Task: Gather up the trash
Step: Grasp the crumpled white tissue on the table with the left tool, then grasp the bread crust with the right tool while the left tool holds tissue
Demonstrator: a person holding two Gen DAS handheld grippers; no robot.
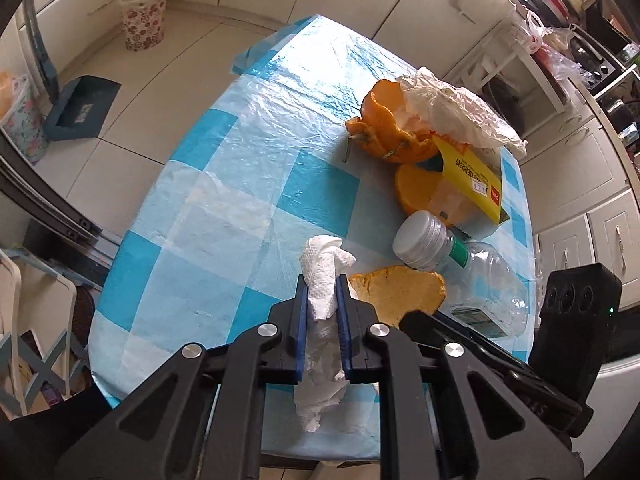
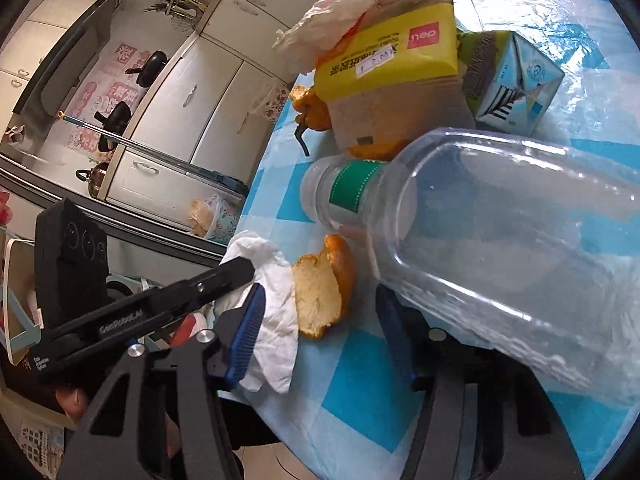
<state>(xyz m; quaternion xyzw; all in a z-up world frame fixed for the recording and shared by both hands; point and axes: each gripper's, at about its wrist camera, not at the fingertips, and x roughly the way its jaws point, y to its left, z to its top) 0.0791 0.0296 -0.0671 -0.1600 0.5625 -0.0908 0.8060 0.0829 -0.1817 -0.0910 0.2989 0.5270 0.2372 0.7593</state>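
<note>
Left wrist view is showing the crumpled paper towel (image 1: 322, 296), soft and light, being pinched mid-length by the left gripper (image 1: 322, 280) above the table (image 1: 208, 184). The right gripper (image 2: 320, 312) is straddling an orange peel (image 2: 320, 292), jaws apart, beside the clear bottle (image 2: 500, 240).

Glossy crinkled plastic sheeting covers the worktop (image 1: 256, 128). The paper towel (image 1: 320, 292) looks soft and embossed. The bottle (image 2: 500, 248) is clear smooth plastic.

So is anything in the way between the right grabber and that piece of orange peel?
No, nothing visible blocks it. The orange peel lies in the open gap of the right gripper. The tissue sits beside it on one side, held by the left gripper, and the plastic bottle lies on the other.
</note>
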